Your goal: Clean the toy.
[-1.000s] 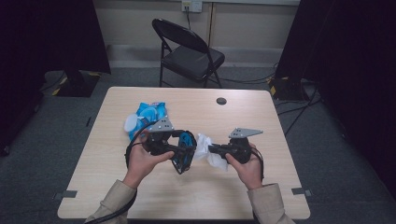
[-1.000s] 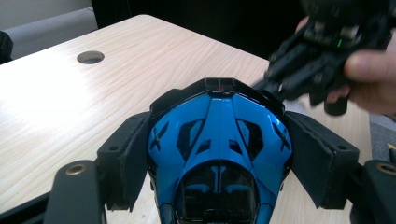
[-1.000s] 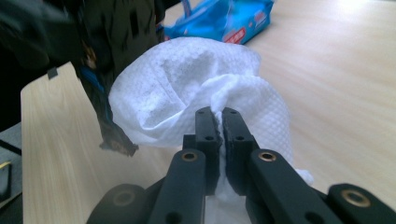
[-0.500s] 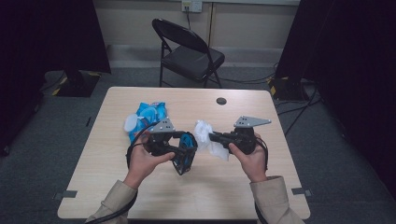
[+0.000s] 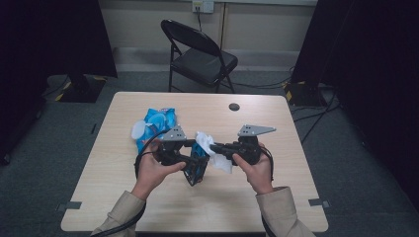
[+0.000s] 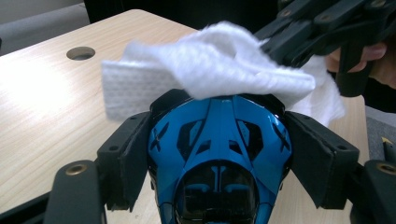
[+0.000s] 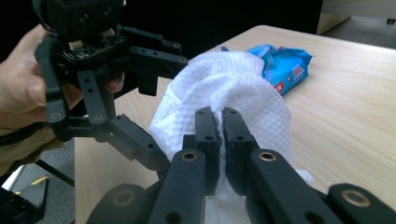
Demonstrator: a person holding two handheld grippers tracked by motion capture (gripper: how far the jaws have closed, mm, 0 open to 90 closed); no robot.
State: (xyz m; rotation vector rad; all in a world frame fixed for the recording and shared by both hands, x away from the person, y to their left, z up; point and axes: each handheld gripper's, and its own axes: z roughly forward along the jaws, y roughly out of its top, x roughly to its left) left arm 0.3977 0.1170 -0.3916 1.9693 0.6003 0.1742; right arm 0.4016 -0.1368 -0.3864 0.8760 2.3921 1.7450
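My left gripper (image 6: 219,140) is shut on a glossy blue and black toy-like shell (image 6: 217,154), one pad on each of its sides. In the high view the left gripper (image 5: 196,165) holds the blue shell (image 5: 198,167) just above the table's middle. My right gripper (image 7: 222,116) is shut on a crumpled white wipe (image 7: 219,79). The wipe (image 6: 215,60) lies draped over the shell's far end, with the right gripper (image 6: 299,37) coming in from the upper right. From above, the wipe (image 5: 217,160) hangs between both grippers, pinched by the right gripper (image 5: 213,147).
A blue pack of wipes (image 5: 157,122) lies on the wooden table (image 5: 276,197) behind the left hand, also seen as the blue pack (image 7: 280,63). A round cable hole (image 5: 234,106) sits near the far edge. A black folding chair (image 5: 200,57) stands beyond the table.
The right gripper has carried the wipe from the shell's right side up and over its far end. The left gripper and shell have barely moved.
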